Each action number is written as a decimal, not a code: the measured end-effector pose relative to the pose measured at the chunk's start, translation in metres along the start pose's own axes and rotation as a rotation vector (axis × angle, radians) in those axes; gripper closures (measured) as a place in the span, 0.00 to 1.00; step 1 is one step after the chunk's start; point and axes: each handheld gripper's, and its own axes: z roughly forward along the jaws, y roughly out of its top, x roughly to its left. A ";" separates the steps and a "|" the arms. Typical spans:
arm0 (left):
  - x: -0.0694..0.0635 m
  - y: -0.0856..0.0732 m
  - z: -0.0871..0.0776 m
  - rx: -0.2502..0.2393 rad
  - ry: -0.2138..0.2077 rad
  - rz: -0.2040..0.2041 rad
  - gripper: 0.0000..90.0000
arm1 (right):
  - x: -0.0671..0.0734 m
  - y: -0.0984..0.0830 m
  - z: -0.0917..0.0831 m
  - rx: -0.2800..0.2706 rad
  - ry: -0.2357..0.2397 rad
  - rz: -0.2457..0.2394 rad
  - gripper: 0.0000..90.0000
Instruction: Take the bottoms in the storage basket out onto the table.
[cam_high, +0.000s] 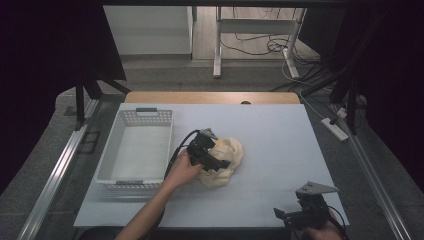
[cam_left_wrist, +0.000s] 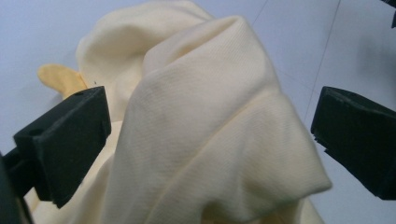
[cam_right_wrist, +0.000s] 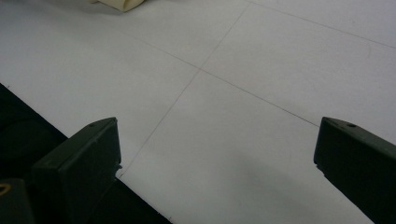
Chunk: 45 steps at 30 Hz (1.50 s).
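Straddling the cloth (cam_left_wrist: 205, 135) mid-table, just right of the basket (cam_high: 136, 150): left gripper (cam_high: 209, 156), jaws wide, a raised fold between them. Best to sink lower and close on that ridge. Right gripper (cam_high: 305, 214) idle at near edge, jaws wide, empty.

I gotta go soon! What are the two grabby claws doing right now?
Left gripper: open, jaws either side of the cream cloth, not clamped.
Right gripper: open, holding nothing, over the table.
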 end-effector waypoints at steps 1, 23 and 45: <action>-0.001 0.000 -0.001 -0.001 0.004 0.002 0.00 | 0.000 0.000 0.000 0.002 0.001 0.002 0.01; -0.008 0.002 -0.020 -0.054 0.029 0.006 0.00 | 0.000 0.000 0.000 0.002 -0.002 -0.001 0.01; -0.013 0.000 -0.034 -0.035 0.037 0.012 0.00 | 0.000 0.000 0.000 0.000 -0.001 -0.001 0.01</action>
